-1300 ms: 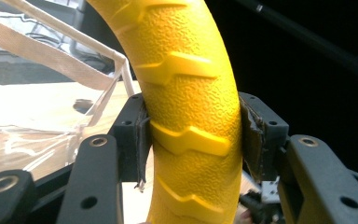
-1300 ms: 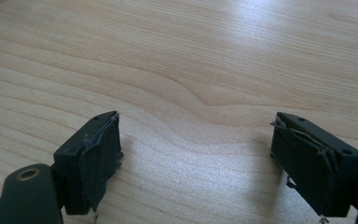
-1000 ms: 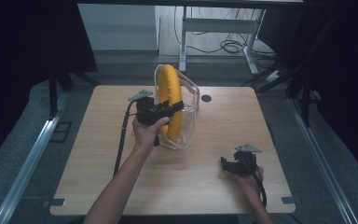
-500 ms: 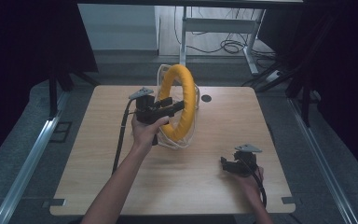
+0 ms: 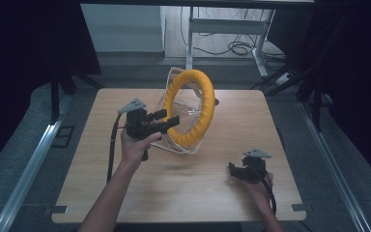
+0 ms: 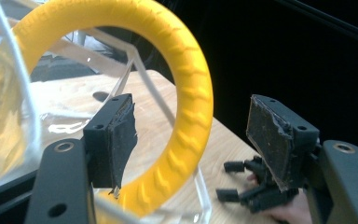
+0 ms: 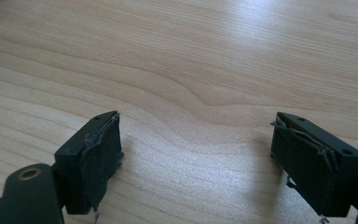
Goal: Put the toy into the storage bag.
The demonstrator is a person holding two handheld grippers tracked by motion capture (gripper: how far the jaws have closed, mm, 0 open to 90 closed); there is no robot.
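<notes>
Yellow and ridged, the ring (image 5: 192,107) stands on edge inside the clear plastic holder (image 5: 176,140) at the middle of the worktop (image 5: 101,183), leaning toward its far side. Your left gripper (image 5: 166,119) has just been opening its jaws and now stands released just beside the ring's near rim; in the left gripper view the ring (image 6: 186,107) rises beyond the two pads (image 6: 121,135), with nothing pressed between them. So I judge the step in hand as the letting-go: the ring is set in its holder and you are drawing clear of it.

Your right gripper (image 5: 235,170) rests low on the bare wood near the worktop's right front, well apart from the ring, its jaws spread wide over bare wood (image 7: 196,98).

For the next move, pull the left gripper straight back without brushing the ring or the thin plastic wall, since a nudge could tip the ring or shift the light holder.
</notes>
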